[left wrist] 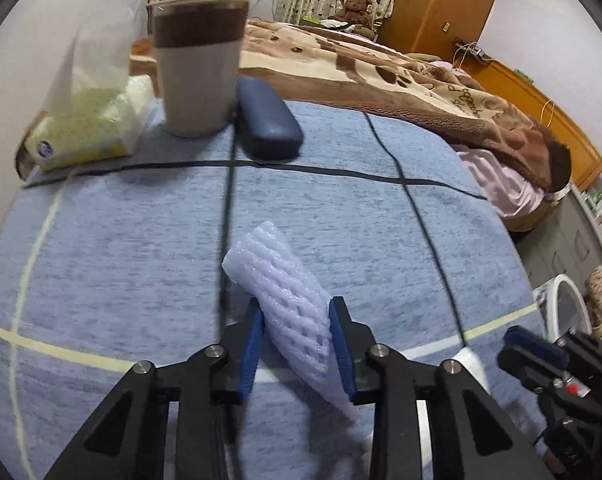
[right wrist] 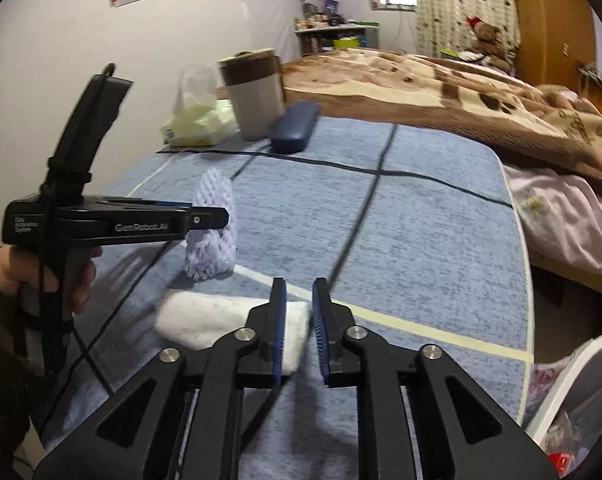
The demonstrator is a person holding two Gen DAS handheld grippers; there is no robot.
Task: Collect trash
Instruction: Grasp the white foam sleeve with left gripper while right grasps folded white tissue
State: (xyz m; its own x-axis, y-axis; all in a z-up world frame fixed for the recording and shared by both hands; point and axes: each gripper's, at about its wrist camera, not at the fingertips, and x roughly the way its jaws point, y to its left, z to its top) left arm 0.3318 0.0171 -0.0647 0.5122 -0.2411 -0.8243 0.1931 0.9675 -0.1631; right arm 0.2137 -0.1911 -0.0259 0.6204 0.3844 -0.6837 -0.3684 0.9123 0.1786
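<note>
A white foam fruit net [left wrist: 289,300] stands pinched between the blue pads of my left gripper [left wrist: 297,306], which is shut on it just above the blue tablecloth [left wrist: 341,232]. The right wrist view shows that gripper [right wrist: 221,216] from the side, a hand on its handle and the net [right wrist: 215,236] hanging from its tip. My right gripper [right wrist: 299,282] is open by a narrow gap with nothing between its pads. A white soft wad [right wrist: 205,320] lies on the cloth under and left of its left finger.
At the table's far end stand a brown-banded cup [left wrist: 199,68], a dark blue glasses case [left wrist: 269,120] and a tissue pack [left wrist: 85,136]. A white bin [right wrist: 573,384] with trash sits off the table's right edge. A bed with a brown blanket [left wrist: 381,64] lies beyond.
</note>
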